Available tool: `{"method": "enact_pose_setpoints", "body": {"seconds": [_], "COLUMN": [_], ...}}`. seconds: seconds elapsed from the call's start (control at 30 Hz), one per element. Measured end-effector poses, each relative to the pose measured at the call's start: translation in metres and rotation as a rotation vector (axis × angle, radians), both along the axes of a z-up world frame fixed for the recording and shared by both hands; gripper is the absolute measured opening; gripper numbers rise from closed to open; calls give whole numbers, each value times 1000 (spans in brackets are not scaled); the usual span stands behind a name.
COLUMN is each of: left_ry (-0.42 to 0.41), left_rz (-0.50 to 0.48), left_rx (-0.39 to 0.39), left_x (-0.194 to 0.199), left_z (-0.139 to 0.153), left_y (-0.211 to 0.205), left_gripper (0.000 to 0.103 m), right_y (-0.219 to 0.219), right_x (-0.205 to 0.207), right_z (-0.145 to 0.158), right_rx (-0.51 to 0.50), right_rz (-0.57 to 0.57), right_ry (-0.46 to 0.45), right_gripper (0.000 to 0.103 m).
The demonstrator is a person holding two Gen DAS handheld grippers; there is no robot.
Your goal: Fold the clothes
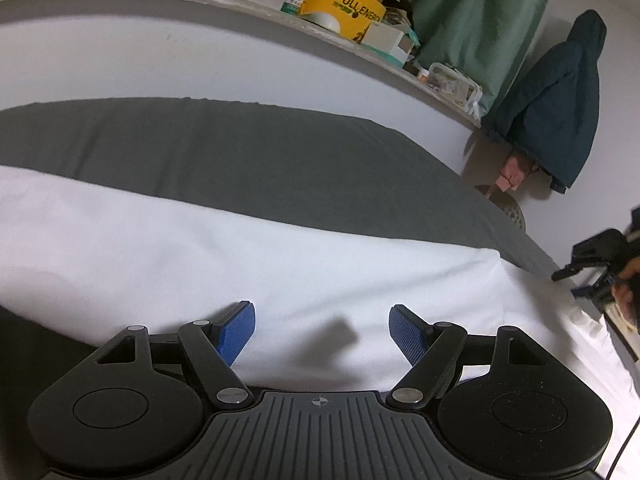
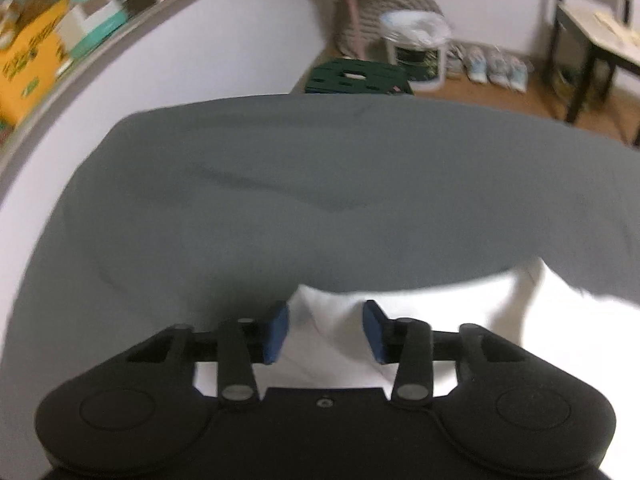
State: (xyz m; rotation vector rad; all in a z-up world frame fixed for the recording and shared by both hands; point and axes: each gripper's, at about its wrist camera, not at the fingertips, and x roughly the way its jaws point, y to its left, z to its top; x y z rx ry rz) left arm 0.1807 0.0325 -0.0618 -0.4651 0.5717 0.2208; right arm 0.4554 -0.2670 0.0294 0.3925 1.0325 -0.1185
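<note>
A white garment (image 1: 280, 264) lies flat across a grey sheet (image 1: 248, 156) on the bed. My left gripper (image 1: 322, 330) is open just above the white garment's near part, holding nothing. My right gripper (image 2: 326, 330) is open over a corner of the white garment (image 2: 332, 336), which lies between its blue pads (image 2: 276, 330) without being gripped. The right gripper also shows at the far right of the left wrist view (image 1: 600, 264). The right wrist view is blurred by motion.
A white wall and a ledge run behind the bed, with a yellow box (image 1: 348, 12) and small items on it. A dark jacket (image 1: 560, 108) hangs at right. Beyond the bed foot stand a green crate (image 2: 356, 78), a white bin (image 2: 416, 52), shoes and a table (image 2: 600, 40).
</note>
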Motion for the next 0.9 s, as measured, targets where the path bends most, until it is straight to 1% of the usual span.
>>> {"method": "enact_pose_setpoints", "body": {"seconds": [0.03, 0.07, 0.27, 0.4, 0.5, 0.53, 0.57, 0.6, 0.63, 0.67, 0.77, 0.83, 0.9], "left_ry": [-1, -1, -5, -4, -4, -4, -4, -4, -3, -1, 4, 7, 10], "left_rz": [-2, -4, -13, -18, -21, -20, -17, -14, -12, -11, -8, -6, -6], "left_rx": [7, 15, 40, 63, 63, 59, 54, 50, 49, 49, 51, 54, 61], "left_x": [1, 1, 3, 3, 1, 1, 0, 0, -1, 0, -1, -2, -3], "left_z": [0, 0, 1, 1, 2, 3, 3, 3, 3, 3, 3, 3, 3], "left_y": [0, -1, 0, -2, -2, -2, -1, -1, -1, -1, -2, -3, -5], "left_gripper": [77, 77, 77, 77, 77, 77, 77, 77, 77, 77, 77, 77, 77], "right_y": [2, 5, 19, -9, -33, -41, -49, -57, -65, -73, -97, -113, -121], "right_x": [5, 10, 38, 27, 16, 13, 9, 5, 2, -2, -13, -20, -28], "right_z": [-2, -3, -12, -3, 5, 7, 10, 12, 15, 18, 26, 31, 22], "right_rx": [-5, -9, -37, -102, -155, -172, -190, -208, -225, -243, -296, -331, -368], "right_rz": [9, 18, 70, 105, 130, 139, 147, 156, 164, 173, 199, 216, 234], "right_ry": [-7, -14, -55, -50, -43, -41, -38, -36, -34, -32, -25, -20, 9], "right_gripper": [20, 3, 2, 2, 8, 14, 25, 32, 44, 50, 50, 47, 45]}}
